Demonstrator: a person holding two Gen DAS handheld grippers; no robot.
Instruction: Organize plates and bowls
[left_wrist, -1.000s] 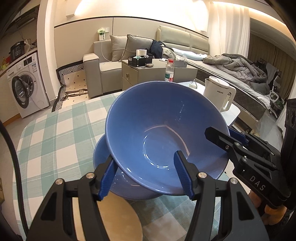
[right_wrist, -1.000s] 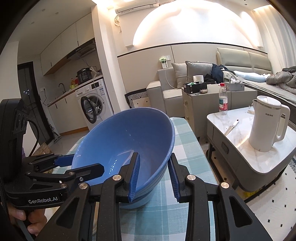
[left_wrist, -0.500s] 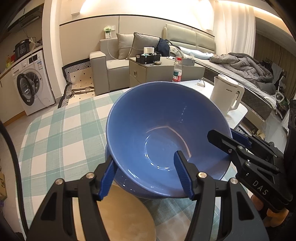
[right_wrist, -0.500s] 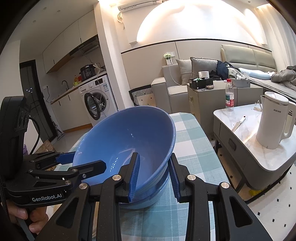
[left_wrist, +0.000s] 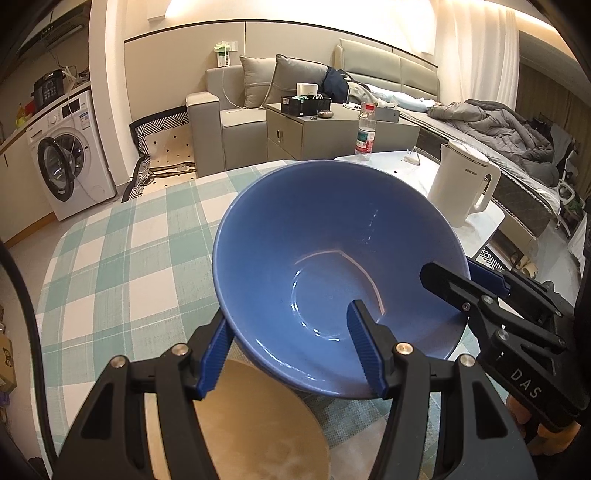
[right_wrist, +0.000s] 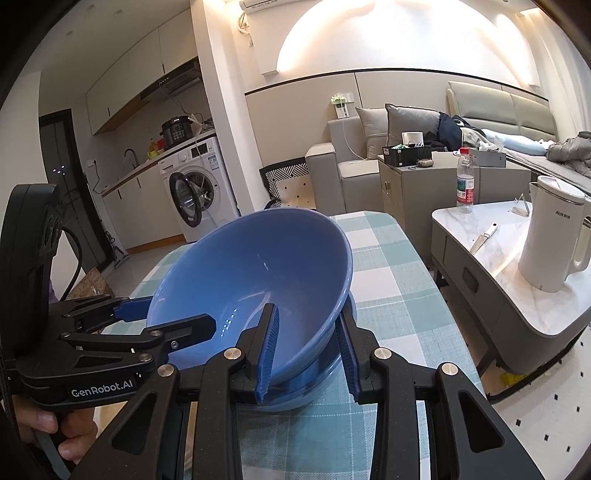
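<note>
A large blue bowl (left_wrist: 332, 258) is held tilted by both grippers; it also shows in the right wrist view (right_wrist: 251, 280). My left gripper (left_wrist: 291, 350) is shut on its near rim, one finger inside, one outside. My right gripper (right_wrist: 306, 350) is shut on its right rim, and shows in the left wrist view (left_wrist: 476, 291). Under it a second blue bowl (right_wrist: 314, 384) sits on the checked tablecloth (left_wrist: 122, 266). The upper bowl rests low into the lower one. A tan round plate (left_wrist: 258, 428) lies beneath my left gripper.
A marble side table (right_wrist: 491, 236) to the right carries a white kettle (right_wrist: 554, 243), a water bottle (right_wrist: 464, 181) and a knife (right_wrist: 484, 238). A washing machine (left_wrist: 70, 162) and sofa (left_wrist: 236, 114) stand beyond the table.
The held bowl has come down onto the lower bowl, which is now almost hidden beneath it in the left wrist view. Both grippers stay shut on its rim.
</note>
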